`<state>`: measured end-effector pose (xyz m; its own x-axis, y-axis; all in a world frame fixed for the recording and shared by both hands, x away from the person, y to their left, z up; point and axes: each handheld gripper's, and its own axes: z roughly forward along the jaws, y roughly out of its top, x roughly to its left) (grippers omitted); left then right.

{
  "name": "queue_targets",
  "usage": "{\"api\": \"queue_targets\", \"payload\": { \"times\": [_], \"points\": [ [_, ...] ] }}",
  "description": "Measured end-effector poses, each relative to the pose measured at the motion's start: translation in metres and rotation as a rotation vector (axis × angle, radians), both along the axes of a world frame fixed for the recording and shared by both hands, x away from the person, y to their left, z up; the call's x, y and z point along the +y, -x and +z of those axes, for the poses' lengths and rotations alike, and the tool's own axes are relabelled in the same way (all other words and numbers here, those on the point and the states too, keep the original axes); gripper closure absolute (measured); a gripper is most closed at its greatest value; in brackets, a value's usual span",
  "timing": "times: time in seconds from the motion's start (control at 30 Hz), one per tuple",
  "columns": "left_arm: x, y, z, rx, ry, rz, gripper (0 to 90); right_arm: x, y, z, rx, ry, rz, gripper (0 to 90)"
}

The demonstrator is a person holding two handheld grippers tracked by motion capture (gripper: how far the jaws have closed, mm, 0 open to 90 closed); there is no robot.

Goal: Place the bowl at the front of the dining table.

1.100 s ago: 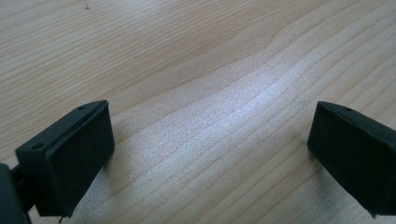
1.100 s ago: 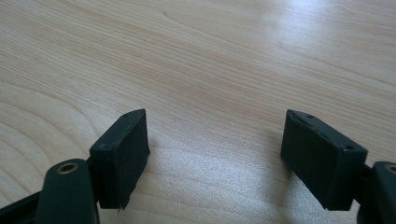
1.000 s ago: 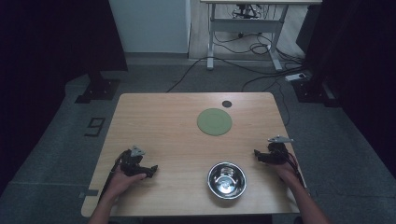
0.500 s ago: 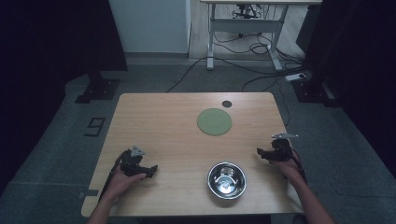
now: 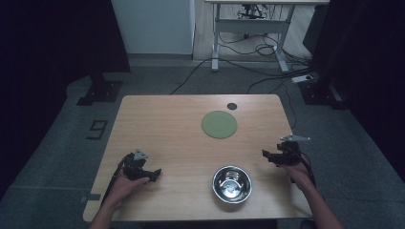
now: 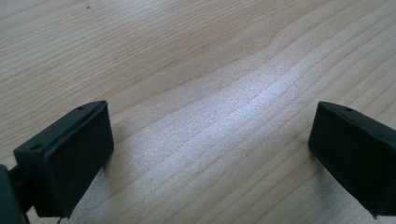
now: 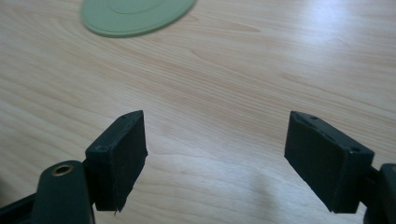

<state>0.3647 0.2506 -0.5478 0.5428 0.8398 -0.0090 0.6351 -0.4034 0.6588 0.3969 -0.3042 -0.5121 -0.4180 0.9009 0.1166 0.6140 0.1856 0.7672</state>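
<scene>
Both tools gape empty, and the steel bowl (image 5: 231, 183) lies nearer the right tool (image 5: 270, 154), inward of it, than the left tool (image 5: 152, 174).

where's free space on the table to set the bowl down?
Widest bare patch: the far-left wood of the table, left of the green disc and beyond the left tool. Also free: between that tool and the steel bowl. Tighter on the right, between bowl, disc and right tool.
</scene>
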Motion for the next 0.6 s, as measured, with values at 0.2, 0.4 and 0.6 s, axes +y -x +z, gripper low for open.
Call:
{"api": "queue_targets", "payload": {
  "times": [0.2, 0.4, 0.6],
  "points": [
    [0.000, 0.000, 0.000, 0.000, 0.000, 0.000, 0.1, 0.010, 0.007, 0.007, -0.013, -0.015, 0.051, 22.1],
    [0.000, 0.000, 0.000, 0.000, 0.000, 0.000, 0.1, 0.016, 0.009, 0.007, -0.003, -0.022, 0.092, 23.1],
    [0.000, 0.000, 0.000, 0.000, 0.000, 0.000, 0.2, 0.019, 0.010, 0.008, 0.003, -0.036, 0.107, 23.9]
  ]
}}
